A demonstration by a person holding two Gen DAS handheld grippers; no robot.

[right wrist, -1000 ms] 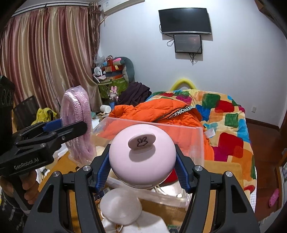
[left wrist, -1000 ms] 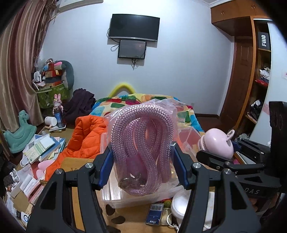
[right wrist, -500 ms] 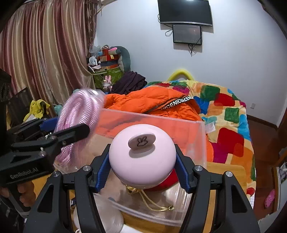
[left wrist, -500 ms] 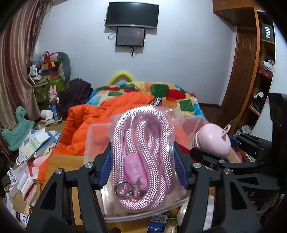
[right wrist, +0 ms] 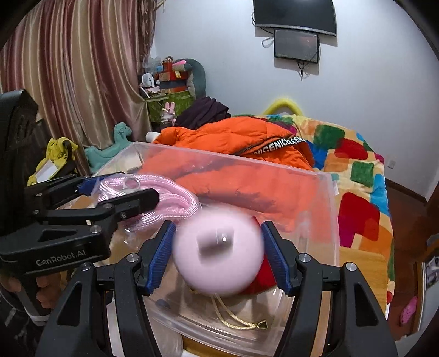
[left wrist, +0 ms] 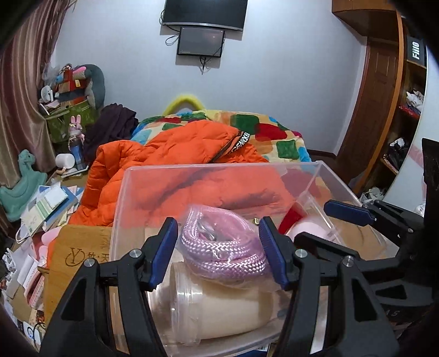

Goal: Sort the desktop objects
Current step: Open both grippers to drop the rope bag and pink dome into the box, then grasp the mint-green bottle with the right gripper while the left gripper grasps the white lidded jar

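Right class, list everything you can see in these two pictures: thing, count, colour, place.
Rope: one, pink, bagged, in the box between the left fingers, lying on the cup.
Ball: one, pink, blurred, between the right fingers over the box.
Box: one, clear, on the table.
Cup: one, cream, lying in the box.
Cord: one, gold, on the box floor.
Jacket: one, orange, behind the box.
Blanket: one, multicoloured, on the bed.
Screens: two, black, on the wall.
Curtain: one, pinkish brown, left.
Left gripper: black and blue, open.
Right gripper: black and blue, open.
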